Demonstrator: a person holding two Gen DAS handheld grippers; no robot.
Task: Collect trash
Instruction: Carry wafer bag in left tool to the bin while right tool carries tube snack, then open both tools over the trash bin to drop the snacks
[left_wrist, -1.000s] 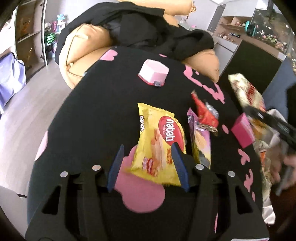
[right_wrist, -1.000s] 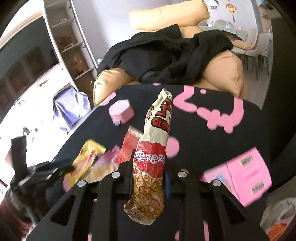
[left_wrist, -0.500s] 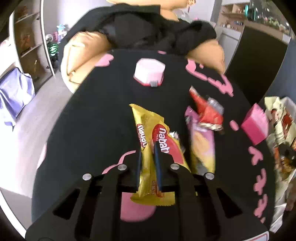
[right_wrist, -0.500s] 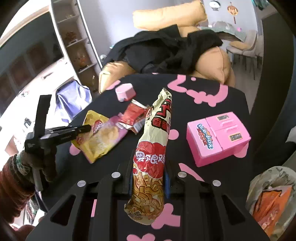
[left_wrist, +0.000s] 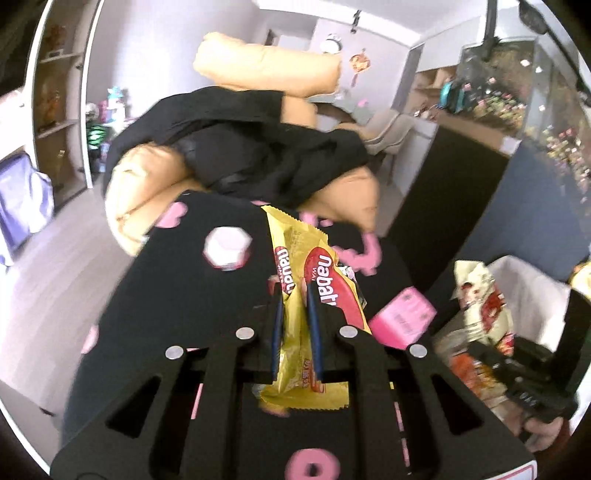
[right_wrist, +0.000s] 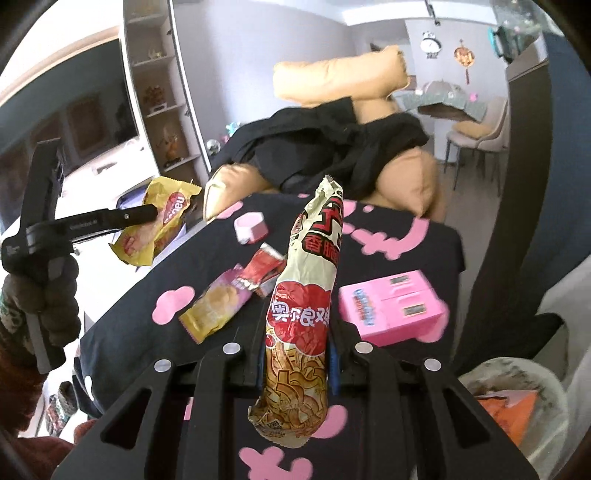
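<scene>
Crinkly foil: your left tool (left_wrist: 295, 325) pinches the light, slippery yellow wafer wrapper (left_wrist: 314, 280) mid-body; your right tool (right_wrist: 297, 354) clamps the long noodle-snack packet (right_wrist: 306, 295) low, toward six o'clock.

The left black two-finger gripper (left_wrist: 294, 314) is clamped on a yellow crinkled foil wafer wrapper (left_wrist: 295, 295), blue-edged fingers (left_wrist: 276, 325) pinching its middle, angled downward. The right black two-finger gripper (right_wrist: 297, 354) grips a long cream-and-red plastic snack bag (right_wrist: 306, 302) upright between its pads. A gloved hand (right_wrist: 44, 288) holds the left tool's handle.
</scene>
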